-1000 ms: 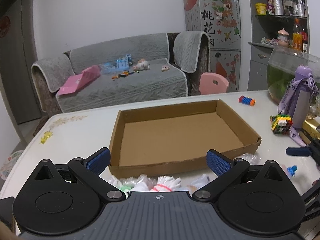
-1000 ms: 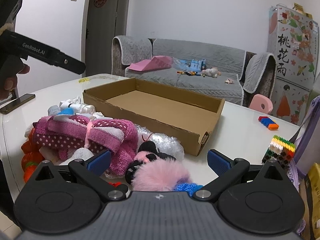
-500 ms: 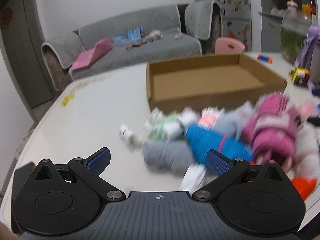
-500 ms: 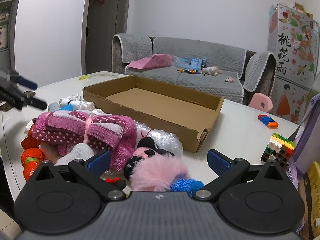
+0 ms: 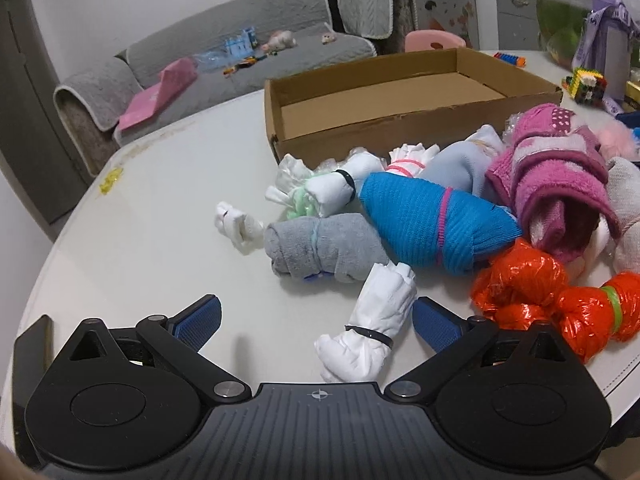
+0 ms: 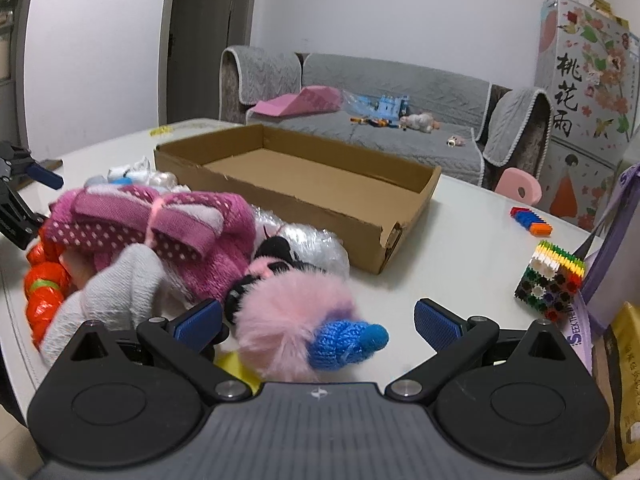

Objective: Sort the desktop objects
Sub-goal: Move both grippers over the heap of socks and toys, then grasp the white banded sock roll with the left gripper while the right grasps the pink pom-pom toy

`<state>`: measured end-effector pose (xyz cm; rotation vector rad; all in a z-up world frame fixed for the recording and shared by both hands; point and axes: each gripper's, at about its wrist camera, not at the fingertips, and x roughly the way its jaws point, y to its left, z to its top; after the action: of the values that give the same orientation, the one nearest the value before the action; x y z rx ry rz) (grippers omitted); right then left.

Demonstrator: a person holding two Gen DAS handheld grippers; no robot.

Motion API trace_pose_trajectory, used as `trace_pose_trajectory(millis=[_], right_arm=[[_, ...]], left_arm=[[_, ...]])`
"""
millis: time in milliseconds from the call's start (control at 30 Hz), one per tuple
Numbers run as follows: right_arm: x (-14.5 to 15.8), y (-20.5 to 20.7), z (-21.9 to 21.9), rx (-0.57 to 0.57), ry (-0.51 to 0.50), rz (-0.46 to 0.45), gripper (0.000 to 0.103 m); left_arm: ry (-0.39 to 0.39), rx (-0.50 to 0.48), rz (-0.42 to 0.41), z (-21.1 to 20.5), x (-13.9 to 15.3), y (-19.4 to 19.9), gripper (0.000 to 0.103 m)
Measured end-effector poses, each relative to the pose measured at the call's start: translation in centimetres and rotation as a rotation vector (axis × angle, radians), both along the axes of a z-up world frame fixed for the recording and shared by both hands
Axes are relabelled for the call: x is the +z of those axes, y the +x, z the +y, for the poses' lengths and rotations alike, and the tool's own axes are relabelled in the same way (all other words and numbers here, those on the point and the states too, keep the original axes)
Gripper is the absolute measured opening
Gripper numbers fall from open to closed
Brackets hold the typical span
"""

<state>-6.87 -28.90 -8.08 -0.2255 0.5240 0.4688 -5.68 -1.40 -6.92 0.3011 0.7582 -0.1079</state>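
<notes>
An empty cardboard tray (image 5: pixel 404 118) (image 6: pixel 288 196) sits mid-table with a heap of rolled items in front of it. My left gripper (image 5: pixel 316 322) is open, low over the near edge. A white bundle with a black band (image 5: pixel 374 330) lies between its fingers, untouched. Beyond are a grey roll (image 5: pixel 320 250), a blue roll (image 5: pixel 432 224), a magenta towel (image 5: pixel 552 188) (image 6: pixel 160 228) and an orange plastic bundle (image 5: pixel 556 304). My right gripper (image 6: pixel 318 320) is open around a pink fluffy toy (image 6: pixel 292 316) with a blue knitted tip (image 6: pixel 344 342).
A multicoloured block cube (image 6: pixel 550 280) (image 5: pixel 586 84) and a small stack of blue-orange bricks (image 6: pixel 532 220) lie right of the tray. A purple bottle (image 5: pixel 612 36) and a glass bowl (image 5: pixel 564 12) stand at the far right. A phone (image 5: pixel 30 348) lies at the table's left edge.
My left gripper has pulled back from above the tray and dropped low before the heap, with the white bundle now between its fingers. The right gripper has edged towards the pink fluffy toy.
</notes>
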Motion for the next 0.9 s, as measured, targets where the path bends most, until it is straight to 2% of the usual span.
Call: trace_pose_trajectory(millis=[67,233,300,333,400,433,500,567,900], right_arm=[[-0.1,0.4,0.1,0.002,0.002,0.016,0.099],[-0.3,0.6,0.1,-0.002,0.018,0.051,0.085],[-0.4,0.6,0.0,0.008,0.022,0.066,0.072],[-0.5,0.6,-0.1,0.011,0.025,0.072,0.071],[-0.5,0.4,-0.1,0.022,0.028,0.08,0.052],[-0.6,0.4,0.0,0.025,0.018,0.086,0.049],[-0.7,0.4,0.0,0.028,0.014,0.092,0.041],[-0.7,0.2,0.1,0.036,0.011,0.093,0.039],[0.3,-0.7,-0.8,0.034,0.051,0.067,0.034]], left_arm=[[-0.027,0.004,0.001,0.3,-0.1,0.1,0.102],[-0.107,-0.024,0.031,0.4,-0.1,0.1,0.098],[-0.116,-0.043,0.029,-0.1,-0.1,-0.1,0.094],[-0.116,-0.052,0.024,-0.4,-0.1,-0.2,0.092],[-0.139,-0.071,0.026,-0.8,-0.1,-0.4,0.075],[-0.162,-0.081,0.033,-0.9,0.0,-0.4,0.069],[-0.2,-0.095,0.043,-1.0,0.1,-0.6,0.043],[-0.196,-0.098,0.04,-1.2,0.2,-0.8,0.029],[-0.201,-0.096,0.046,-1.1,0.7,-1.5,0.022]])
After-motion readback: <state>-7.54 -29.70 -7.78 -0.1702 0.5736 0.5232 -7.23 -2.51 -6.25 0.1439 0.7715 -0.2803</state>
